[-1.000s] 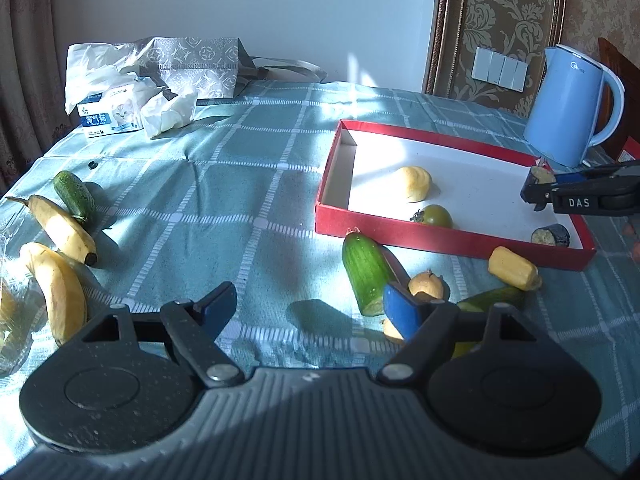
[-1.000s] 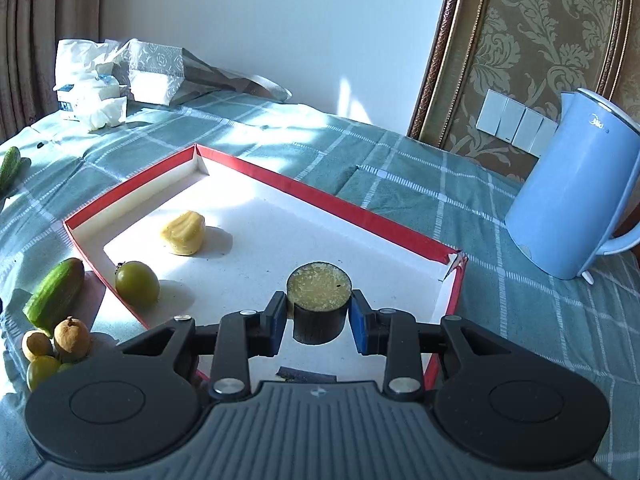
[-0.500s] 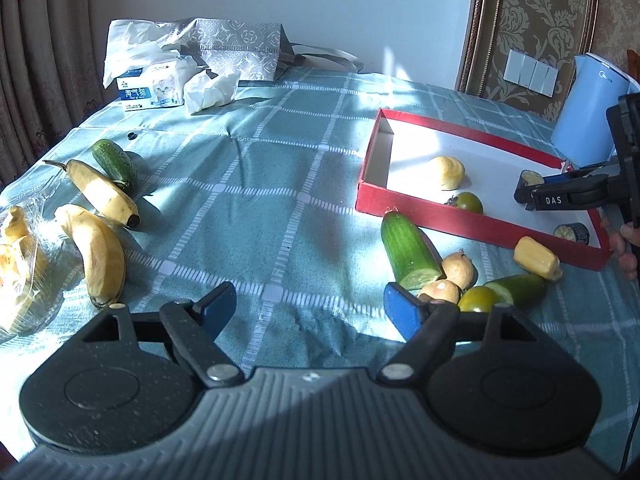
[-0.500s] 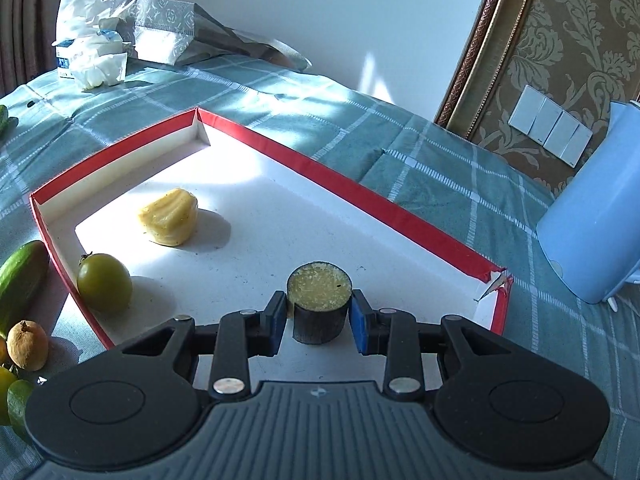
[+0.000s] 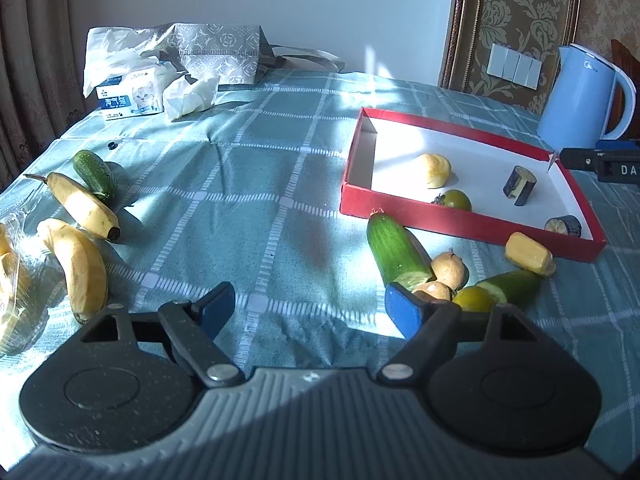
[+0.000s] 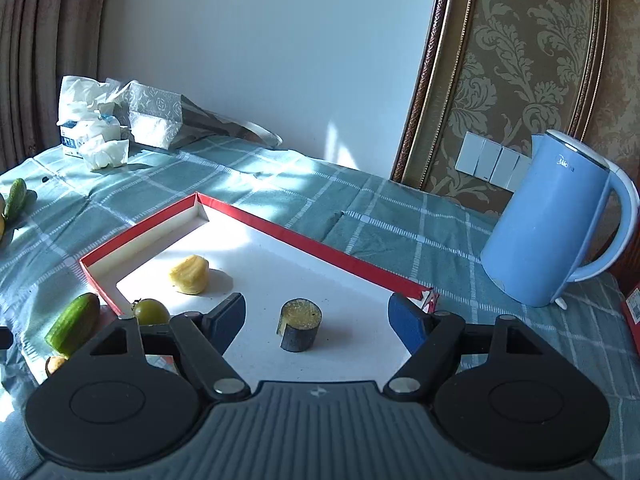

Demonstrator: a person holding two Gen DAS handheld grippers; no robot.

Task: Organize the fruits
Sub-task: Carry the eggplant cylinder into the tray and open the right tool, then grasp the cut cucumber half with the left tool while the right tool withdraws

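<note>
A red-rimmed white tray (image 5: 460,224) (image 6: 320,252) holds a yellow fruit piece (image 5: 434,169) (image 6: 189,275), a green tomato (image 5: 454,200) (image 6: 151,311) and two dark eggplant chunks (image 5: 520,185) (image 5: 563,225). My right gripper (image 6: 317,316) is open, just behind one eggplant chunk (image 6: 301,324) that stands on the tray floor. My left gripper (image 5: 310,308) is open and empty over the cloth. Beside its right finger lie a cut cucumber (image 5: 396,250) (image 6: 74,324), small brown fruits (image 5: 450,270), a lime (image 5: 472,299) and a yellow piece (image 5: 528,253). Bananas (image 5: 82,204) and a small cucumber (image 5: 94,174) lie at the left.
A blue kettle (image 5: 580,92) (image 6: 552,228) stands right of the tray. A tissue box (image 5: 132,96), crumpled tissues and a patterned bag (image 5: 220,54) sit at the table's back left. A plastic wrap with fruit (image 5: 12,280) lies at the left edge.
My right gripper has opened and let go of the eggplant chunk, which now stands in the tray, and it has drawn back. My left gripper has pulled back and shifted slightly.
</note>
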